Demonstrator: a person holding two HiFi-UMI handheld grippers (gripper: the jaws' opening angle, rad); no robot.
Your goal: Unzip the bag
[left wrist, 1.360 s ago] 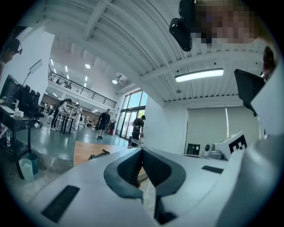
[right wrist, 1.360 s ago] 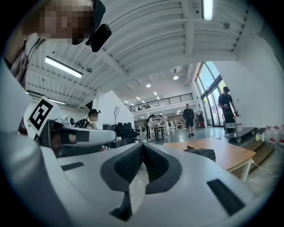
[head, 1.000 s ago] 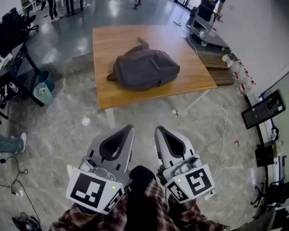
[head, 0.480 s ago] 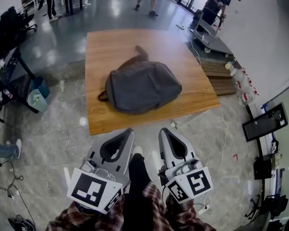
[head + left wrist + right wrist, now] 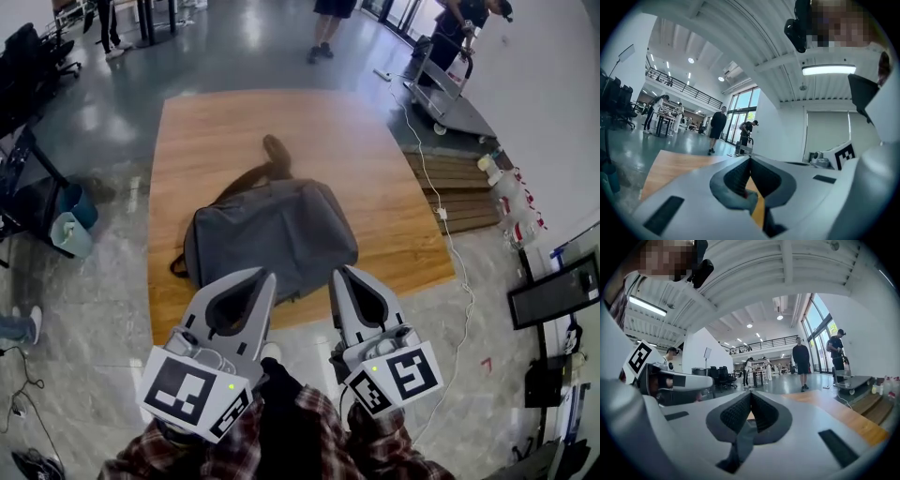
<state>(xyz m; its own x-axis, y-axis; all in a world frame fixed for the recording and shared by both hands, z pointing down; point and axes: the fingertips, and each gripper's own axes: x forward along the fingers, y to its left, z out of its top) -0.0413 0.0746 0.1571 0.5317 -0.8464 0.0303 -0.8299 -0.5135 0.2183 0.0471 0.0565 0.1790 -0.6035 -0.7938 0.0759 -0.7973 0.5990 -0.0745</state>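
Observation:
A dark grey backpack [image 5: 272,234] lies flat on a low wooden platform [image 5: 281,122], its strap trailing toward the far side. Both grippers are held side by side at the platform's near edge, pointing at the bag. The left gripper [image 5: 266,275] is shut with nothing in it, its tip over the bag's near edge. The right gripper [image 5: 338,271] is also shut and empty, just right of the bag's near corner. In the left gripper view the left gripper [image 5: 750,158] has its jaws meeting at the tip, as does the right gripper [image 5: 751,393] in its own view. Neither gripper view shows the bag.
A cable [image 5: 427,187] runs along the platform's right side past a wooden pallet [image 5: 459,187]. A cart [image 5: 450,84] and people stand at the far end. A blue bucket [image 5: 70,225] and dark chairs are at the left, a monitor [image 5: 558,291] at the right.
The person has walked up to the platform: the bag has come from well ahead to right under the gripper tips. Both grippers stay shut and side by side.

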